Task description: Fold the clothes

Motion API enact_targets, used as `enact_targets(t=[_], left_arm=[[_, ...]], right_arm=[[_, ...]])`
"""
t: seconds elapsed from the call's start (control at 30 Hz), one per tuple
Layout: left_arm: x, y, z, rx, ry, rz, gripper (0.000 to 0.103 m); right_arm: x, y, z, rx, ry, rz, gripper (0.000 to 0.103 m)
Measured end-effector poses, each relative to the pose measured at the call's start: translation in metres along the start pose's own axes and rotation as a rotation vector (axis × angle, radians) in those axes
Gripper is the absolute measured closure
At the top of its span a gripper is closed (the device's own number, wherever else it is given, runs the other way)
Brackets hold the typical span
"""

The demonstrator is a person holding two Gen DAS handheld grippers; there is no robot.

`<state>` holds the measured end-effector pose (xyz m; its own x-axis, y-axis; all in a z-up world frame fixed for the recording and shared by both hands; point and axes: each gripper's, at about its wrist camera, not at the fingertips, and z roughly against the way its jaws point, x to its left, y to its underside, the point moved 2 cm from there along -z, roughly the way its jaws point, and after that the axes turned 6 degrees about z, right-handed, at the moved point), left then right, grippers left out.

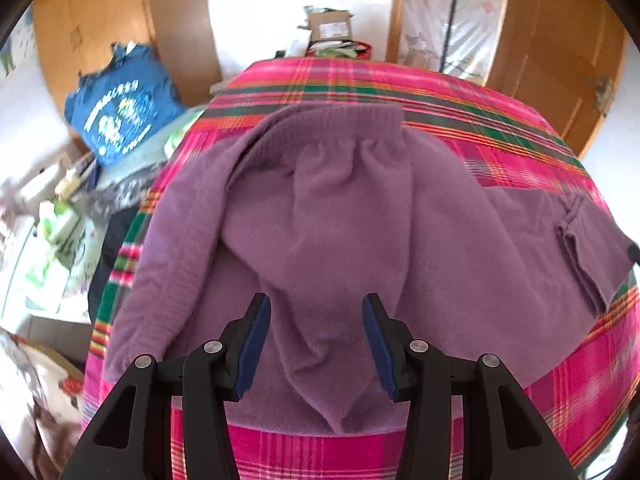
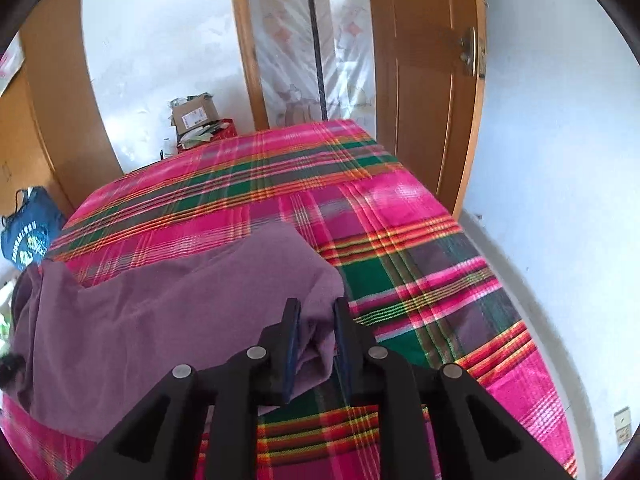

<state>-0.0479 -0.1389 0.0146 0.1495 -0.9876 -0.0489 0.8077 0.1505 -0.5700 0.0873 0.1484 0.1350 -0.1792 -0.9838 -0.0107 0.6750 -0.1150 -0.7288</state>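
Purple fleece garment lies spread across the near half of the plaid bedspread, ribbed hem toward the far edge, bulk gathered down the middle in a long ridge that tapers toward the near edge. Looks like trousers or a top laid out flat so a fold line can be picked; which one I can't say. Off the bed's left edge: a blue printed bag against the wooden wardrobe, clutter below it, not part of the job. Left gripper hangs over the near-middle of the garment, jaws released and wide, nothing between the pads, cloth only underneath. My read: it's parked above the ridge, free to pin or re-grab. Moving right, a flat doubled section of the garment reaches toward the bed's right side, with a small folded tab near its end. Right gripper sits at that right-hand corner of the fabric, jaws narrow, a bunched fold of purple cloth between the blue pads. Pads appear to touch the cloth, so I call it a light grasp on the garment, though how firm is unclear. Holding that corner makes sense for carrying it over toward the middle. Fleece is limp and would sag and drag if lifted by one corner. Far right, an open wooden door beyond the bed's far corner.
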Motion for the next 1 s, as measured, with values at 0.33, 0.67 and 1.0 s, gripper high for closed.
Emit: enact_targets(t=[0.33, 0.67, 1.0], left_arm=[[-0.034, -0.02, -0.008, -0.011, 0.041, -0.119, 0.053], [-0.021, -0.041, -0.031, 0.088, 0.044, 0.039, 0.054], [-0.018, -0.041, -0.032, 0.092, 0.008, 0.024, 0.092]], right_arm=[[0.056, 0.01, 0.022, -0.051, -0.136, 0.157, 0.083], [0.117, 0.032, 0.012, 0.021, -0.318, 0.307, 0.079], [0.143, 0.038, 0.01, 0.039, -0.375, 0.346, 0.079]])
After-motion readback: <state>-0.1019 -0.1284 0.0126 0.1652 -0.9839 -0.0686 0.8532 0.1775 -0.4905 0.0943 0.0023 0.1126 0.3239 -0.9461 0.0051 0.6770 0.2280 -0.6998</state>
